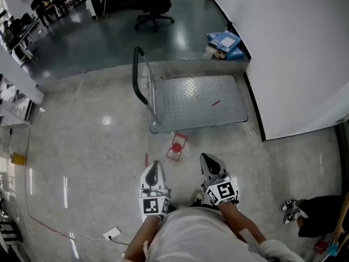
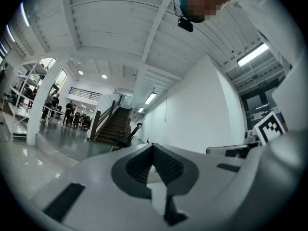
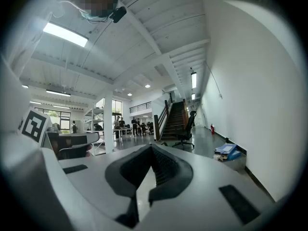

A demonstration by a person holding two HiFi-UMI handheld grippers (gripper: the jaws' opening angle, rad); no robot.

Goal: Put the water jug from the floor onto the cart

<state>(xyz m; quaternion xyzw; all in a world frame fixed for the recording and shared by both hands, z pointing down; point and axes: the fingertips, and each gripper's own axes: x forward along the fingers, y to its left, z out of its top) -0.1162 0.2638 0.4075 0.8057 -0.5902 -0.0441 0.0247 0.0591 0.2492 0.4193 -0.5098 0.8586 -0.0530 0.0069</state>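
A clear water jug [image 1: 176, 146] with a red cap lies on the pale floor, just in front of the cart's near edge. The cart [image 1: 199, 100] is a low grey metal platform, with its black push handle [image 1: 139, 75] at the left end. My left gripper [image 1: 156, 164] and right gripper [image 1: 205, 158] hang side by side a little short of the jug, on either side of it, both pointing level. In the left gripper view the left gripper [image 2: 153, 146] has its jaws shut on nothing. The right gripper [image 3: 153, 147] is likewise shut and empty. Neither gripper view shows the jug.
A white wall [image 1: 294, 53] runs along the right of the cart. Blue boxes [image 1: 224, 41] lie at its base, and an office chair [image 1: 155, 10] stands beyond. A cable with a plug [image 1: 112, 233] lies at lower left. Someone's shoes [image 1: 289, 207] show at right.
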